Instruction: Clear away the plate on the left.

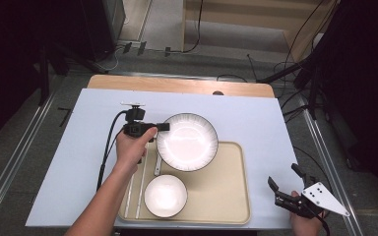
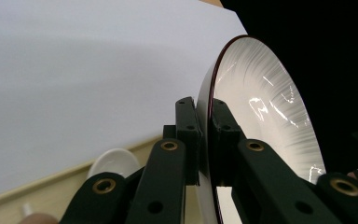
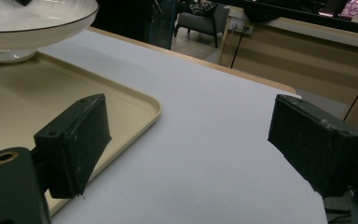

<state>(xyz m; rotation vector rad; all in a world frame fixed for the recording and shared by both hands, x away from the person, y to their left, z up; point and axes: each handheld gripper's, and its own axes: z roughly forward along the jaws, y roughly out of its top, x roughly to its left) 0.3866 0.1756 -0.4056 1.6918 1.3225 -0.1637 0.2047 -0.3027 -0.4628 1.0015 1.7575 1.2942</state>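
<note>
Matte white table (image 1: 256, 118) — jaws pinch glossy ribbed plate (image 1: 187, 141).

There is one large white ribbed plate with a thin dark rim (image 1: 187, 141). One smaller white bowl with a dark rim (image 1: 165, 195) is present. One flat beige plastic tray with rounded corners (image 1: 226, 196) lies beneath them. Two pale slim chopsticks (image 1: 134, 189) lie side by side on that tray, and one small white spoon (image 1: 157, 166) beside them. One pale blue-white sheet (image 1: 78, 142) covers one wooden table (image 1: 177, 84).
</note>
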